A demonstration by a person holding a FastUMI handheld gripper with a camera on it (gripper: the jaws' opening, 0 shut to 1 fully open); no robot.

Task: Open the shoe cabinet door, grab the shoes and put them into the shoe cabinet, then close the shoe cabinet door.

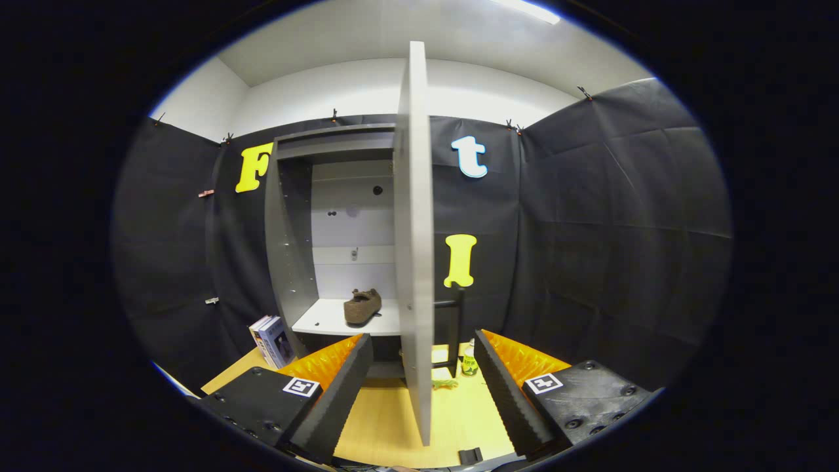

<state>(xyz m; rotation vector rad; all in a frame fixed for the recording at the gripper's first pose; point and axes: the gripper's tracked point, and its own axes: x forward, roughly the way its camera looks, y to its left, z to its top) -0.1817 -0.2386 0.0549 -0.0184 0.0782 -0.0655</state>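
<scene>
Grey laminate dominates the gripper view: the tall grey shoe cabinet (pixel 298 236) stands against the black cloth wall, and its flat grey cabinet door (pixel 414 242) is swung wide open, seen edge-on and running straight toward the camera. The door's lower edge comes down between the two fingers, and the gripper (pixel 423 387) is spread wide, one finger on each side of the panel, neither pressing on it. Nothing is pinched.

A dark bar handle (pixel 453 328) sticks out on the right face of the door, beyond the right finger. Inside the cabinet, on the pale white shelf (pixel 321 320), sits a single brown suede shoe (pixel 362 306), resting near the shelf's right side, close to the door's hinge edge. The shoe lies well beyond the fingertips, up and ahead of the left finger.

Down on the light wooden tabletop (pixel 387 426), a small stack of white-and-blue books (pixel 271 341) leans beside the cabinet's left wall. To the right of the door, just past the handle, stands a small green-labelled bottle (pixel 468 360), ahead of the right finger. A small dark block (pixel 470 454) lies on the wood between the finger bases.
</scene>
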